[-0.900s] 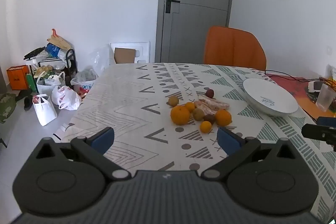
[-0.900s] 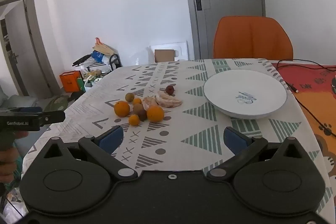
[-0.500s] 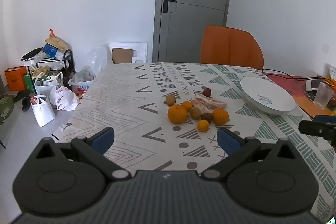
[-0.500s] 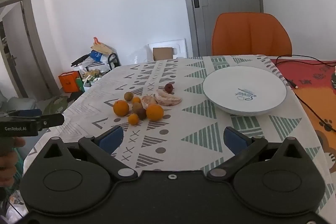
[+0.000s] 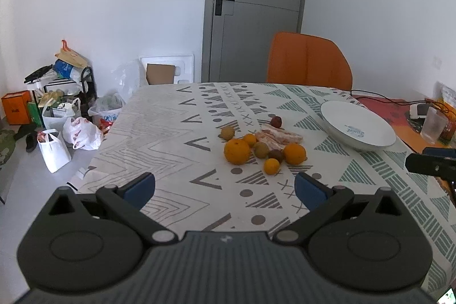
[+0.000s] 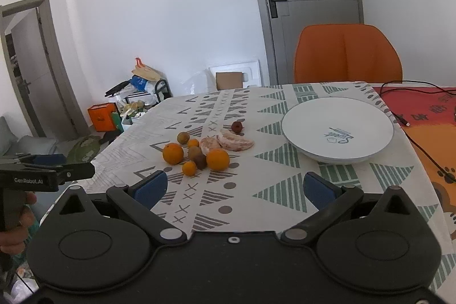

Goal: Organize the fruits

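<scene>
Both claws, left [image 5: 225,187] and right [image 6: 233,185], hang released and empty above the desk [image 6: 270,195]; sorting hasn't begun. The fruits [image 6: 196,153] lie ahead, the plate [image 6: 337,130] ahead-right. Next: reach forward, close on one fruit.

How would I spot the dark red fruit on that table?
Start at the white plate on the patterned tablecloth. Beside it lies a fruit cluster; at its far edge, beyond the peeled segments, sits the dark red fruit, alone and small.

Home dining room, clothed table [image 5: 159,127], orange chair [image 5: 309,59], floor-side shopping bags [image 5: 82,130]
</scene>
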{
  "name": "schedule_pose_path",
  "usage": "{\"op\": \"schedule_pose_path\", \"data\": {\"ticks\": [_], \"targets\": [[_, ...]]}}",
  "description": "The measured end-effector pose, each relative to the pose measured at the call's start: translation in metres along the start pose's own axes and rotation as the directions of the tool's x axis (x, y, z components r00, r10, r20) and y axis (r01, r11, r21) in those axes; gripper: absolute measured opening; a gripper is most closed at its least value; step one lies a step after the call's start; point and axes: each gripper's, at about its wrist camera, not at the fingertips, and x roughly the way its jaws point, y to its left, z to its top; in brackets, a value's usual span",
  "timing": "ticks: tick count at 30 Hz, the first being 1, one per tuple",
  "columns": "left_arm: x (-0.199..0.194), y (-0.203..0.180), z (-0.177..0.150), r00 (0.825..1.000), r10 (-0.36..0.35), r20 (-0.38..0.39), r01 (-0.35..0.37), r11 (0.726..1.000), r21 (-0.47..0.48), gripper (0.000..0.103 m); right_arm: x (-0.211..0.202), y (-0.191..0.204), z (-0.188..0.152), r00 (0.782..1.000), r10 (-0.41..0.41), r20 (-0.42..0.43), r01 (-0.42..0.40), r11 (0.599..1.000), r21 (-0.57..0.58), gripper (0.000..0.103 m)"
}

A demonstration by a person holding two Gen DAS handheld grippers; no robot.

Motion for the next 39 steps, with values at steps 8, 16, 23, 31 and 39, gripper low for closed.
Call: {"op": "schedule_pose_path", "data": {"ticks": [8, 16, 23, 31, 39], "targets": [[-0.0004, 0.0018, -0.0001, 1.000, 0.005, -0.001, -0.005, 1.000, -0.010, 0.103, 0.0026, 0.0020, -0.0028, 1.000, -0.007, -0.015, 0.007, 1.000, -0.019, 0.103], [0.0000, 0.0029, -0.0004, 1.000, 0.005, -0.006, -0.006, 1.000, -0.014, 0.103, 0.0072, 0.0035, -0.0061, 0.999, -0.023, -0.036, 0.022, 0.999, -0.041, 0.103], [-0.0001, 0.0046, -0.0005, 1.000, 0.008, -0.002, -0.008, 1.000, -0.016, 0.103, 0.0070, 0.0021, -0.0060, 0.999, -0.037, -0.036, 0.036, 0.999, -0.036, 0.103], [-0.0024, 0.0047, 0.0006, 1.000, 0.002, 0.001, -0.002, 1.000, -0.019, 0.103, 0.0063, 0.0014, -0.0043, 0.998, -0.043, -0.036, 0.042, 0.999, -0.030, 0.103], [-0.0048, 0.0025, 0.0022, 1.000, -0.011, 0.013, 0.011, 1.000, -0.008, 0.103, 0.0067, 0.0004, -0.0042, 0.998, -0.050, -0.036, 0.049, 0.999, -0.025, 0.103]]}}
